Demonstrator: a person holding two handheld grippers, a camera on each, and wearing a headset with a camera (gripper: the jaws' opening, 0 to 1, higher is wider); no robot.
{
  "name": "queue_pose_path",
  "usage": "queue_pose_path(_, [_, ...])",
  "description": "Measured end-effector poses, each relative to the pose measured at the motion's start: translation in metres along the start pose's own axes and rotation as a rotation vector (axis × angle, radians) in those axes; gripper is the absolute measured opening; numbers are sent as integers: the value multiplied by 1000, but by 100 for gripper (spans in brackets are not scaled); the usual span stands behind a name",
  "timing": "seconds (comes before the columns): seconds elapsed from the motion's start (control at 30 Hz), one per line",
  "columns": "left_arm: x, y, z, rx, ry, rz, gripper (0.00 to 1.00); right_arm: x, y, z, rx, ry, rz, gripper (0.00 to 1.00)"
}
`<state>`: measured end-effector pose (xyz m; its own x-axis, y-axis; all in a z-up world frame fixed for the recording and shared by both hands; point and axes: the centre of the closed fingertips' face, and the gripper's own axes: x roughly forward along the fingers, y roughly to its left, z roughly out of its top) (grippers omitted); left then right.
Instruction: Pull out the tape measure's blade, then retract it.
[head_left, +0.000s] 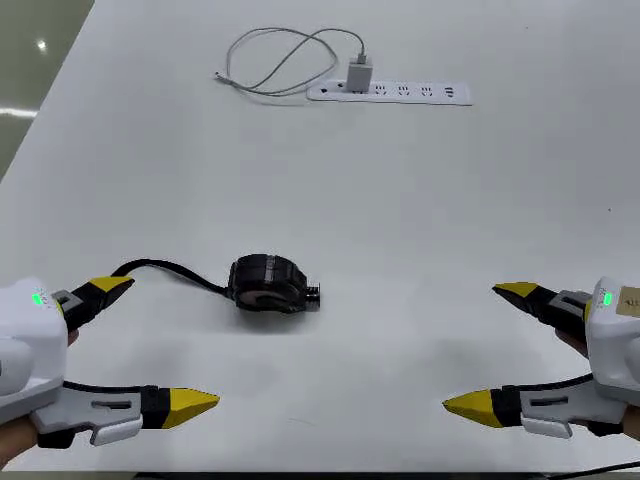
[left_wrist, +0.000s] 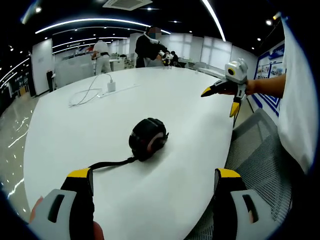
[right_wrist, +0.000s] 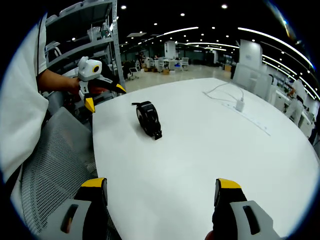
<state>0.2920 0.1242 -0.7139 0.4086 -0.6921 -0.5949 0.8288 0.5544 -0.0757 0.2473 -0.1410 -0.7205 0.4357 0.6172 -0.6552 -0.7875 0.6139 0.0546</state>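
Tape measure: a black, round-cased tape measure (head_left: 267, 284) lies on the white table (head_left: 420, 200), close to the near edge and left of centre in the head view; neither tool touches it.
Blade: it is not drawn out; a small dark blade tab (head_left: 312, 293) sits against the right end of the case.
Strap: a black wrist strap (head_left: 165, 267) curves from the left side of the case towards the upper jaw tip of the left tool; whether it touches that tip cannot be told.
Left tool: the left tool (head_left: 172, 341) is held at the near left of the table, its yellow-tipped jaws spread wide and gripping nothing; the tape measure lies just ahead of them in the left gripper view.
Right tool: the right tool (head_left: 472, 347) is held at the near right, its jaws also wide apart and empty, well apart from the tape measure.
Power strip: a white power strip (head_left: 400, 92) lies at the far side of the table; its leftmost socket holds a white charger (head_left: 360, 73).
Cable: a white cable (head_left: 270, 60) runs from the charger and lies in a loose loop to its left.
Surroundings: a grey mesh chair (left_wrist: 260, 145) stands beside the table edge, and metal shelving (right_wrist: 95, 35) rises behind the left tool in the right gripper view.
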Motion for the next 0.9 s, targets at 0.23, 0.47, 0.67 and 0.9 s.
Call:
queue_pose_path(0.23, [12,2,5,43,15,-26,99,9,-2,5,-25,3,22,86])
queue_pose_path(0.47, [28,4,10,85,34,-70,99,20,-6,11,-43,9,47,86])
queue_pose_path(0.67, [39,7,16,139,55,-98,99,32,-9,18,-68,12,73,85])
queue_pose_path(0.9, [51,12,16,190,90,-136,99,45,-9,21,-98,28,111,85])
